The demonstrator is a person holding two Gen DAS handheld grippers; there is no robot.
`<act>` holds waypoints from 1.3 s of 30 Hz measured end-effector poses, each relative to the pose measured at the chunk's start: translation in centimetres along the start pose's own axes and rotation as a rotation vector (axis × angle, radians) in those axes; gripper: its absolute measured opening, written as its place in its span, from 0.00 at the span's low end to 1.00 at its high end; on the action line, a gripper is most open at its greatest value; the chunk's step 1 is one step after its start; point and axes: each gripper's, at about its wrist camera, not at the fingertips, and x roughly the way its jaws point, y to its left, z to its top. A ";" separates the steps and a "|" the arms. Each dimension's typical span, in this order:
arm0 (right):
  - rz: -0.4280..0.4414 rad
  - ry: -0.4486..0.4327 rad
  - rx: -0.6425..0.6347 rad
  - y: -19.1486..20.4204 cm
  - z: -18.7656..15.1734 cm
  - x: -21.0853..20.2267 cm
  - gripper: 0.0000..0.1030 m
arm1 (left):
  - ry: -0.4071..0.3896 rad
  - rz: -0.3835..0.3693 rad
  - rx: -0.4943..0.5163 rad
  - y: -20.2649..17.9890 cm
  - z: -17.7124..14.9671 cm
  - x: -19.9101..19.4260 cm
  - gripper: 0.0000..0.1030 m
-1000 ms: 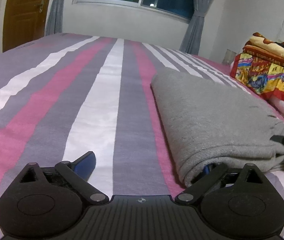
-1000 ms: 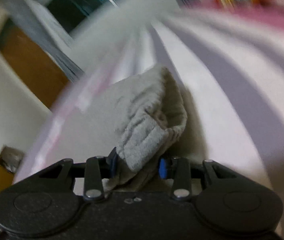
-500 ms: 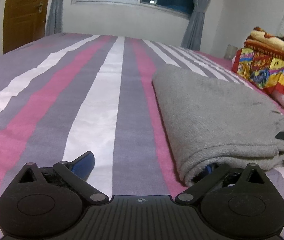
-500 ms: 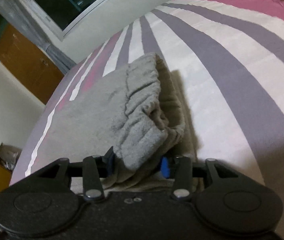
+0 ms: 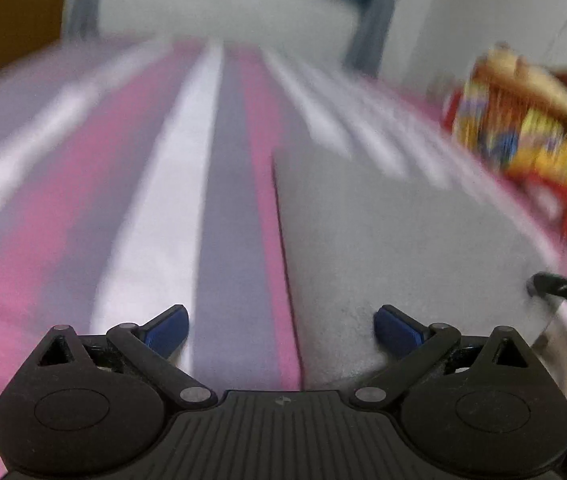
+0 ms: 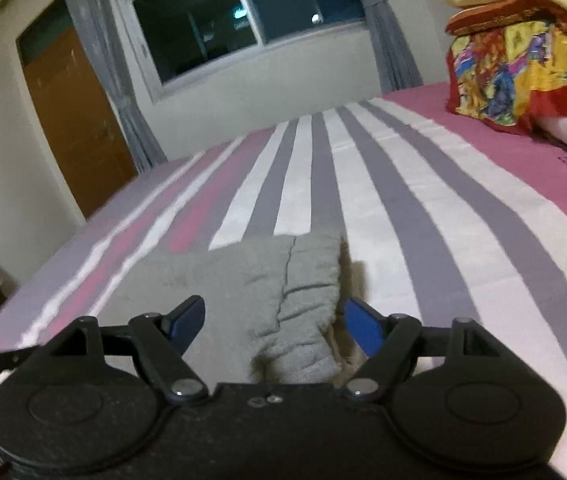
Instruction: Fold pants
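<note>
Frame motion-blurred. Left gripper [image 5: 281, 330] bottom centre, jaws opening wide, pads touching nothing. Folded grey pants [image 5: 383, 248] centre-right on striped bedsheet [image 5: 155, 184]. Colourful blanket [image 5: 523, 136] upper right. Dark gripper tip [image 5: 563, 288] (right edge) at pants' edge.

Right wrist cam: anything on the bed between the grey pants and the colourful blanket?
Nothing: in the right wrist view only bare striped bedsheet lies between the folded grey pants and the colourful blanket.

Striped bed [image 6: 423, 208], dark window [image 6: 243, 12] (curtained), colourful blanket [image 6: 515, 68].
</note>
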 end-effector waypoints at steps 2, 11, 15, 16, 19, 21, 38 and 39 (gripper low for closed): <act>-0.056 0.198 0.005 -0.6 -1.2 3.8 0.78 | 0.006 -0.022 -0.036 0.8 0.4 0.5 1.00; -0.027 0.066 0.006 -1.6 3.2 4.1 0.82 | 0.046 0.020 0.050 1.1 5.4 5.0 1.00; -0.041 0.263 0.005 -3.1 4.5 8.6 0.92 | -0.009 0.026 0.093 0.0 7.7 5.4 1.00; -0.031 0.224 -0.012 -3.0 5.3 8.1 0.92 | -0.032 0.023 0.104 -0.2 8.6 5.4 1.00; -0.025 0.112 -0.016 -2.7 7.4 7.2 0.92 | -0.033 0.028 0.118 -0.4 10.9 7.0 1.00; -0.016 0.108 -0.005 -2.9 8.4 8.3 0.92 | 0.007 0.047 0.137 -0.5 11.9 9.0 1.00; -0.059 0.258 -0.019 -3.3 7.6 13.2 1.00 | 0.045 0.085 0.130 -1.3 11.2 11.5 1.00; -0.060 0.267 -0.018 -3.2 7.7 13.0 1.00 | 0.048 0.088 0.128 -1.4 11.2 11.2 1.00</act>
